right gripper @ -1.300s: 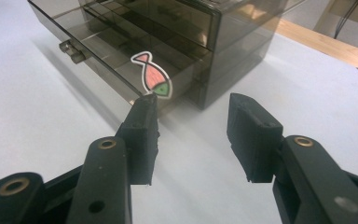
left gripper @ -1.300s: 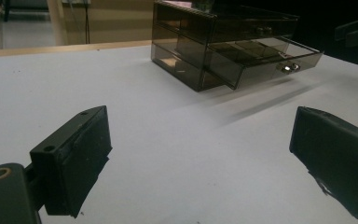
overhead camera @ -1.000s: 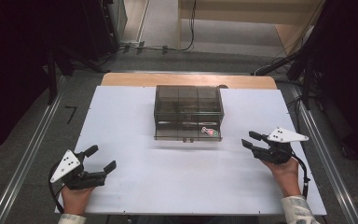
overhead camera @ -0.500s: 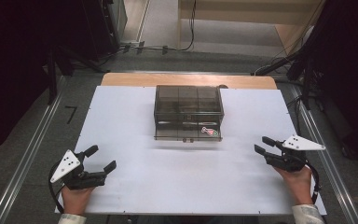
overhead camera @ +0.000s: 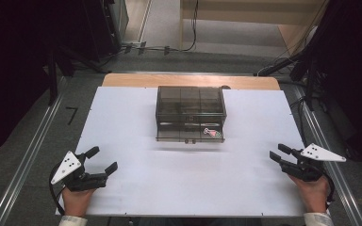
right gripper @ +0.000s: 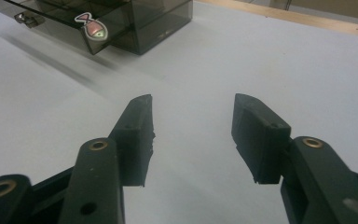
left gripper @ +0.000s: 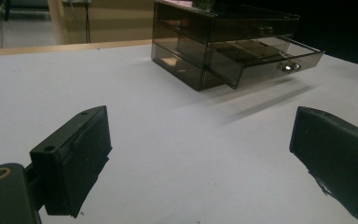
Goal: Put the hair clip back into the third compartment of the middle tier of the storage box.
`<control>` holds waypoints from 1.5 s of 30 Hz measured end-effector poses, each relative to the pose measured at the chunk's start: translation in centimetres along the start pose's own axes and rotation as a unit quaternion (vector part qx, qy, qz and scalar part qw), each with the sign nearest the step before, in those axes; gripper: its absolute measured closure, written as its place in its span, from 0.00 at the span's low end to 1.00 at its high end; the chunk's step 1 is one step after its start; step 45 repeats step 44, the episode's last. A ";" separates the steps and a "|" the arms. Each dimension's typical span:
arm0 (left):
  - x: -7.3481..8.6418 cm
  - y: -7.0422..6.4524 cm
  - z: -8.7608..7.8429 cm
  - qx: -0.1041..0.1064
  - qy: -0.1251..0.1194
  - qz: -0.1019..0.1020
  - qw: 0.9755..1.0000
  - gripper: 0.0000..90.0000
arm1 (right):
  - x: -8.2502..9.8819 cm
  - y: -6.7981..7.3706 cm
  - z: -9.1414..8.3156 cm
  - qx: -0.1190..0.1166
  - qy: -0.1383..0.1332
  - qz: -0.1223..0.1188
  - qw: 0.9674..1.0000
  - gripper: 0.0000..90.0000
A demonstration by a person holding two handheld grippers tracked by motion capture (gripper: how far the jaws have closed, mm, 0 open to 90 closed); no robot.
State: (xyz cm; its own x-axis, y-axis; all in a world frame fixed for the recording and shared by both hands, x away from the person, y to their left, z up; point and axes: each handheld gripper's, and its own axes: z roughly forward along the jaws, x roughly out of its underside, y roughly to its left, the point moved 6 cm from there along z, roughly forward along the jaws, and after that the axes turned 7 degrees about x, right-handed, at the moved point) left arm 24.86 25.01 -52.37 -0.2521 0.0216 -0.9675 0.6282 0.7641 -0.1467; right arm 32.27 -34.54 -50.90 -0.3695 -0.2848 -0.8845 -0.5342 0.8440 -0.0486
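The smoked plastic drawer box (overhead camera: pixel 191 113) hides what lies in its compartments. In the right gripper view its far part is cut off at the top edge, and the fish sticker (right gripper: pixel 93 26) on its open drawer (right gripper: pixel 65 21) is blurred.

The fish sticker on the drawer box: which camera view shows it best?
The right gripper view: the fish sticker is close there, pink and green on the open drawer's front. The high view shows it small. The left gripper view shows the drawer box, but I cannot make out the sticker.
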 end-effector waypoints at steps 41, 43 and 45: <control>0.0 0.0 0.0 0.000 0.000 0.000 1.000 0.06 | 3.2 -3.5 -3.4 0.031 0.000 0.045 0.998 0.15; 0.0 0.0 0.0 0.000 0.000 0.000 1.000 0.06 | 3.2 -3.5 -3.5 0.031 0.000 0.046 0.998 0.15; 0.0 0.0 0.0 0.000 0.000 0.000 1.000 0.06 | 3.2 -3.5 -3.5 0.032 -0.001 0.046 0.998 0.15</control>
